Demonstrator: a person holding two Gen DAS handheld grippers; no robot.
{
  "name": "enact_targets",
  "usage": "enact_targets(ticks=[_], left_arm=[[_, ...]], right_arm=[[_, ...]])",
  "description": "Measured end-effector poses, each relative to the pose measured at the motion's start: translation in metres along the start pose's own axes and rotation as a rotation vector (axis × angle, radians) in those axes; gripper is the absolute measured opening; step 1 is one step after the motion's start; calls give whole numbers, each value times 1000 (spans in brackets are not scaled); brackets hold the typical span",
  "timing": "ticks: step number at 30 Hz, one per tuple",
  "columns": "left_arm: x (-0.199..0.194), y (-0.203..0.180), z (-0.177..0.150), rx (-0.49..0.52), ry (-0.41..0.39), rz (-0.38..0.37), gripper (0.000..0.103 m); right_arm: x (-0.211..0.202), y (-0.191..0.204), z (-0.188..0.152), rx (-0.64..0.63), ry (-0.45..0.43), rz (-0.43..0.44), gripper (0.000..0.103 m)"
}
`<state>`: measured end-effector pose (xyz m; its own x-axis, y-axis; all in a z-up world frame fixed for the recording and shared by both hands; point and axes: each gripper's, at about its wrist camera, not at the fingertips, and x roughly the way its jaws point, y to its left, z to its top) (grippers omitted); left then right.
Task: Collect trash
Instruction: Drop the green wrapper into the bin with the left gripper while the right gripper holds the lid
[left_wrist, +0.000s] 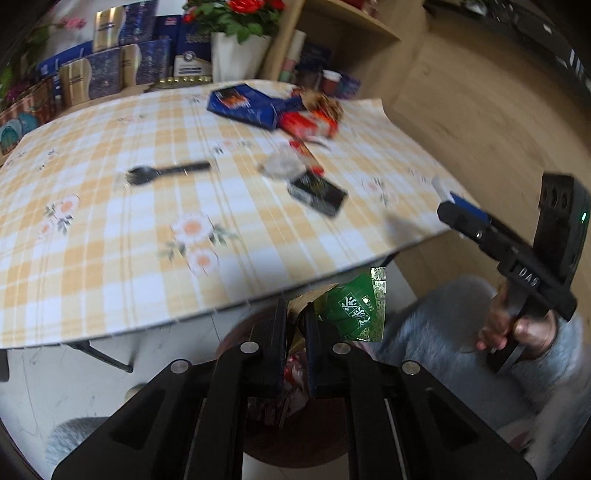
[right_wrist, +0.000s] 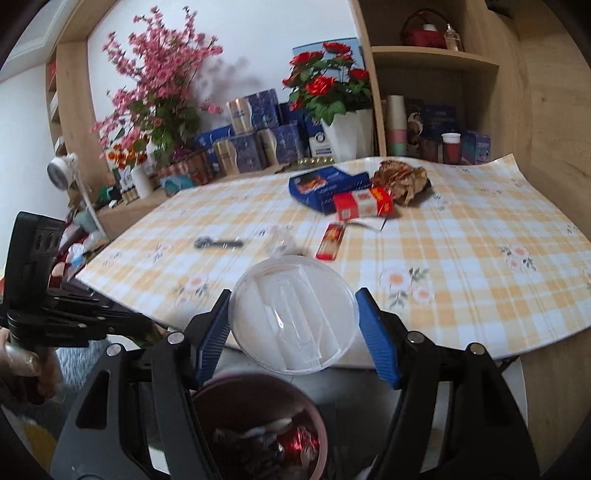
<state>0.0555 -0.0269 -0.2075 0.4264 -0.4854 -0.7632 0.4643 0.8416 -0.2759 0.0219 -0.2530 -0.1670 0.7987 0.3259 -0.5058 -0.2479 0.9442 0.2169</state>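
My left gripper (left_wrist: 295, 332) jaws pinch a green wrapper (left_wrist: 354, 310); my right gripper (right_wrist: 295, 332) jaws hold a clear lid (right_wrist: 293, 314) over the bin (right_wrist: 258, 424).

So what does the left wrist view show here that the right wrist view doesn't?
Only the left wrist view: the left gripper shut on a green foil packet, and a black packet on the table.
Only the right wrist view: the right gripper around a clear round plastic lid, and the pink blossom bouquet.
Both: the checked tablecloth, black plastic fork, blue box, red box, and the bin below.
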Motion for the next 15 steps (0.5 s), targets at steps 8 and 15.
enact_targets(ticks=[8,15], left_arm=[[22,-3,-31,46,5,21,10],[39,10,-32,-3,46,49,10]], right_arm=[[13,0,-12,-34,53,-40,67],[26,-4,-16,-18,86,-44,67]])
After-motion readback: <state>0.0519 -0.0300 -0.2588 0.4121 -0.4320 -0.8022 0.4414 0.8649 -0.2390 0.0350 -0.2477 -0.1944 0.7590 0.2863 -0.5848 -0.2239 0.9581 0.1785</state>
